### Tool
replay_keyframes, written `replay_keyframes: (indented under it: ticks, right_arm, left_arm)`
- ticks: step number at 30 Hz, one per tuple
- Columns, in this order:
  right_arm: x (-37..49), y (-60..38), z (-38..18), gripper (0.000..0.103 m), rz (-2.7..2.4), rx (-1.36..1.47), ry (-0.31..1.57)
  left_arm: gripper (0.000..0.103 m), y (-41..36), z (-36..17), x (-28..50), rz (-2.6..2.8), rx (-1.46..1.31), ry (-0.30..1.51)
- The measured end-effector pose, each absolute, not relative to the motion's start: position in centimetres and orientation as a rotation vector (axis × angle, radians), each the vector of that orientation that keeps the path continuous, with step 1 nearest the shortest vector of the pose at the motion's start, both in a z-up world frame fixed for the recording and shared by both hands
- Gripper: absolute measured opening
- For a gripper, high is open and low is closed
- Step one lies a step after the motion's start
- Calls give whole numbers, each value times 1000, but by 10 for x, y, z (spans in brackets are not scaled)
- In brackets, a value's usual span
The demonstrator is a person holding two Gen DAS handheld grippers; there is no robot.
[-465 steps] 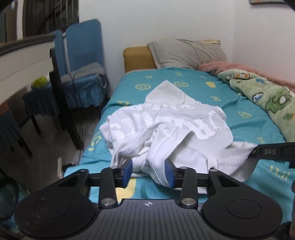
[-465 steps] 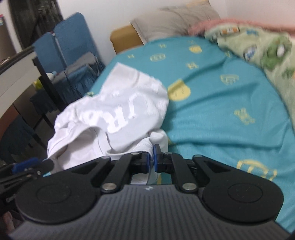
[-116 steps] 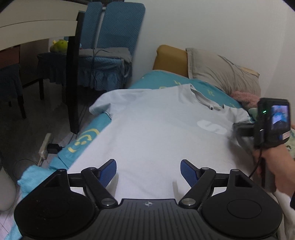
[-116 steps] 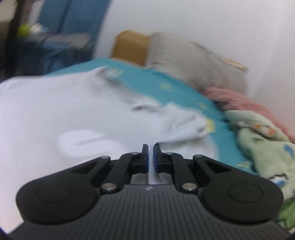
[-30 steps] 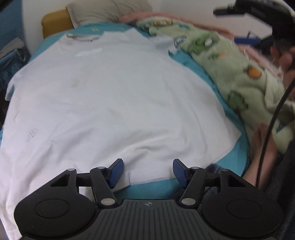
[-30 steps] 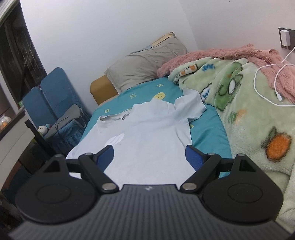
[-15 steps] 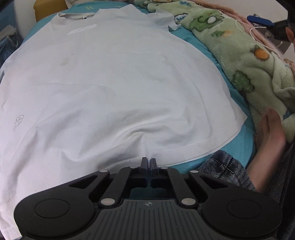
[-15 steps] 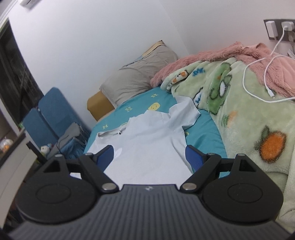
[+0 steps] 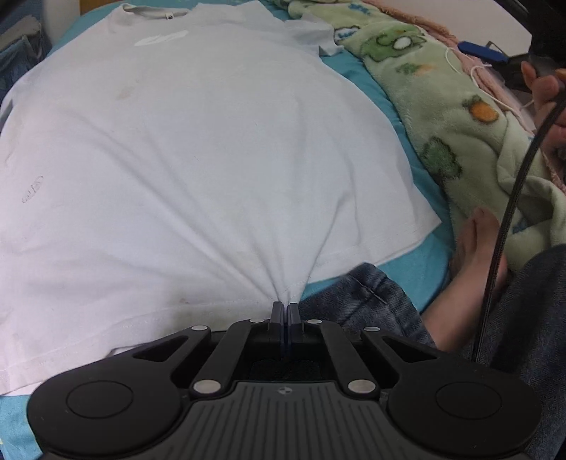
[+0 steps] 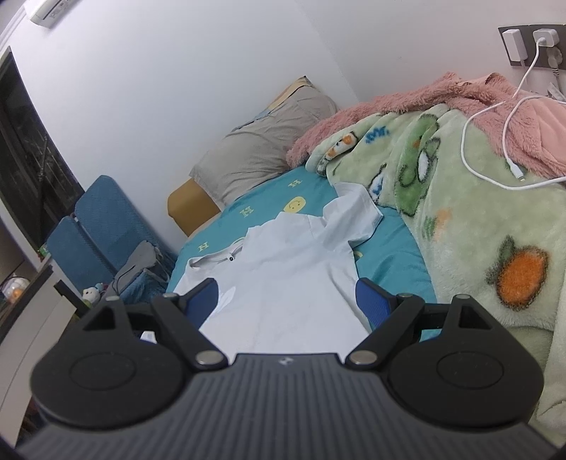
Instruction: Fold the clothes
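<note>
The white T-shirt (image 9: 198, 148) lies spread flat on the bed (image 9: 414, 276), its long axis running from the hem nearest the camera up to the collar (image 9: 155, 10) at the far end, toward the grey pillow (image 10: 261, 148); one short sleeve (image 10: 353, 216) reaches out to the right, its end against the green blanket (image 10: 470, 226); the left gripper (image 9: 284, 311) has its jaws pressed together on the middle of the hem, and creases fan out from that pinch across the cloth, the hem there drawn up into a small peak; the right gripper (image 10: 286, 300) is held above the bed with its jaws spread wide and nothing between them; just right of the pinch are a denim-clad knee (image 9: 357, 297) and a bare foot (image 9: 470, 254); a pink blanket (image 10: 417, 102) lies beyond the green one, with a white cable (image 10: 495, 141) trailing over both.
</note>
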State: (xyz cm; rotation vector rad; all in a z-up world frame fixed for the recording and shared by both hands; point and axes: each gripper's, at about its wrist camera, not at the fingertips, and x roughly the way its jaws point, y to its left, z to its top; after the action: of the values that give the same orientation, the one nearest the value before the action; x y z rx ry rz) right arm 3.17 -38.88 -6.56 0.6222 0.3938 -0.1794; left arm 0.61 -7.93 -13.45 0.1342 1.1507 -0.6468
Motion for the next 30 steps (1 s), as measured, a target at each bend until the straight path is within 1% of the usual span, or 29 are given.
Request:
replay_keyframes:
  ticks: [2,3,4,5,7,8,11,13,15,17,21,27,30]
  right_arm:
    - [32,-388,-66,86,-177,616,400]
    - [32,-387,-66,86,-178,612,403]
    - [33,-386,-66,86,-179,608,408]
    - [34,-386,-67,86,-180,605,412]
    - [34,-383,-67,86,-181,594,417]
    - [35,-382,-67,86,-182,586,419]
    - [37,-376,-66,86,-187,549,422]
    - [38,-374,-67,86,-185,539,421]
    - [41,-373,-68,86,-178,545,417]
    - [44,-374,-69,86,-167,563,410]
    - [55,-378,-77,86,-154,622,415]
    - [78,-382,-88,86,-129,689,428]
    - [95,-403,-93,86,-115,741,390]
  left_arm:
    - [22,-79,-125,5,-641,124,1100]
    - [42,-79,-119,5,-642,123,1066]
    - [56,-79,-113,5,-644,123,1029]
    - [61,-79,-107,4,-646,122,993]
    - [82,-81,-93,8,-635,122,921]
    - [85,-82,-87,11,-621,119,888]
    - [88,-85,-72,25,-574,108,790]
    - [97,-88,-66,34,-546,99,723]
    - [100,-88,-64,43,-514,90,664]
    - [100,-85,-70,50,-476,79,636]
    - [100,-73,-90,58,-407,73,639]
    - [100,-55,-98,62,-331,19,656]
    - [102,-46,-101,64,-293,-10,664]
